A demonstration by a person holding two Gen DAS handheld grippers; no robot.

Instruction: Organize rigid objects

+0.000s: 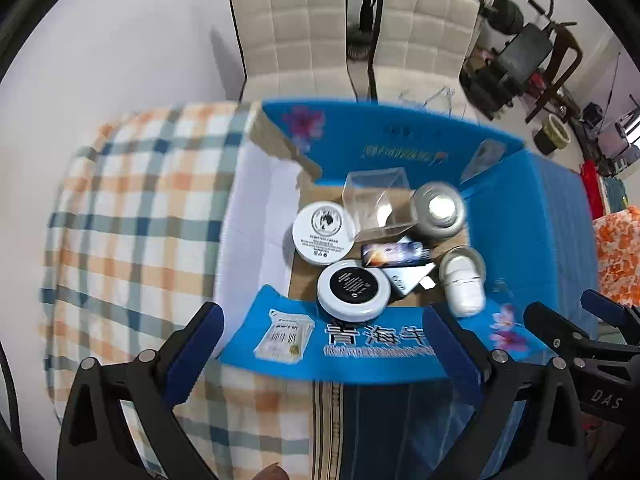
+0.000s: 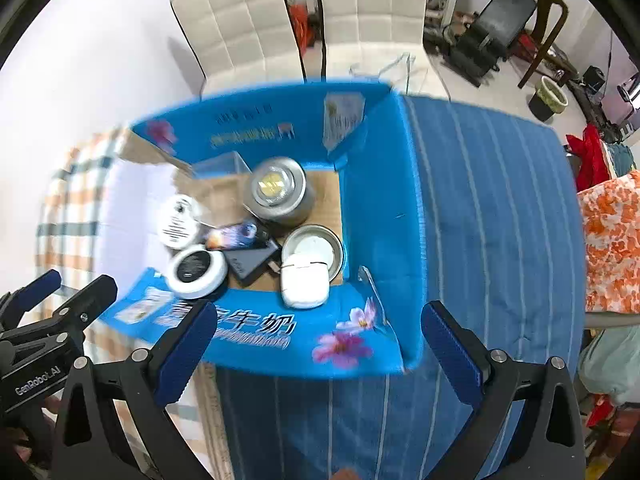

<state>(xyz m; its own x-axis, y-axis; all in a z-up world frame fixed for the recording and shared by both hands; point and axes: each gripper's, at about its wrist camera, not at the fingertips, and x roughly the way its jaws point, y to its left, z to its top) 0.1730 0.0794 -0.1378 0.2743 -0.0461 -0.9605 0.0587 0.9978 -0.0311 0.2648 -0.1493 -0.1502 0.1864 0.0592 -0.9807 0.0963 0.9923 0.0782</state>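
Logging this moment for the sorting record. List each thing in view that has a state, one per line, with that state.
left gripper: open, empty
right gripper: open, empty
blue box: flaps open, holding items
white cream jar: lid on, upright
black-topped round tin: closed, flat
clear plastic box: tilted, looks empty
grey metal can: upright
white case: shut, on near edge

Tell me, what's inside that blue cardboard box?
Inside the blue box: a white cream jar, a black-topped round tin, a clear plastic box, a grey canister, a white case and dark cards. Anything beneath them is hidden.
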